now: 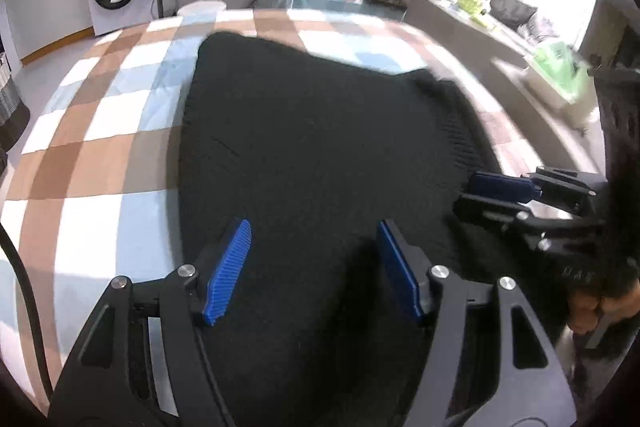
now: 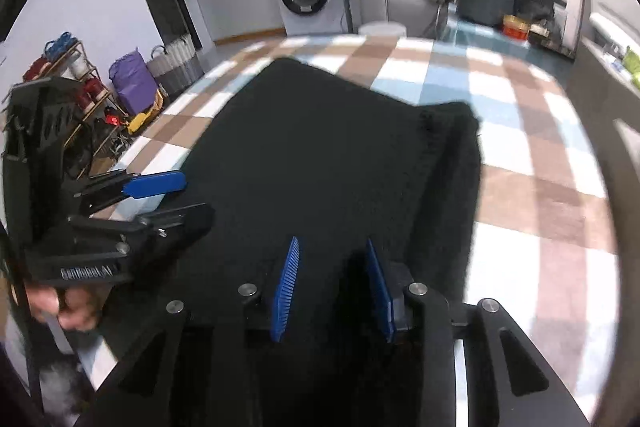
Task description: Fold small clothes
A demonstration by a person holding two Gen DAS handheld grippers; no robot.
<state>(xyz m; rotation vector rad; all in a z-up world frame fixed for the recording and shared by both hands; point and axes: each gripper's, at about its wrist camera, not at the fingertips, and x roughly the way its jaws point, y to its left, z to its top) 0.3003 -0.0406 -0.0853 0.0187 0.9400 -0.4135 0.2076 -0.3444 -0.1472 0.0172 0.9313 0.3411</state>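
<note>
Checked cloth (image 1: 100,131); black garment's (image 1: 320,155) folds seemingly indistinct.

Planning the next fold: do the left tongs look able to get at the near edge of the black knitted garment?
Probably yes: the left tongs stand open right over the black knitted garment, with nothing between.

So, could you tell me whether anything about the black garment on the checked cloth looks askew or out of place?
Only slightly: the black garment lies mostly flat on the checked cloth, but its far right corner is doubled over into a thick ribbed ridge. Nothing looks spilled or damaged.
</note>
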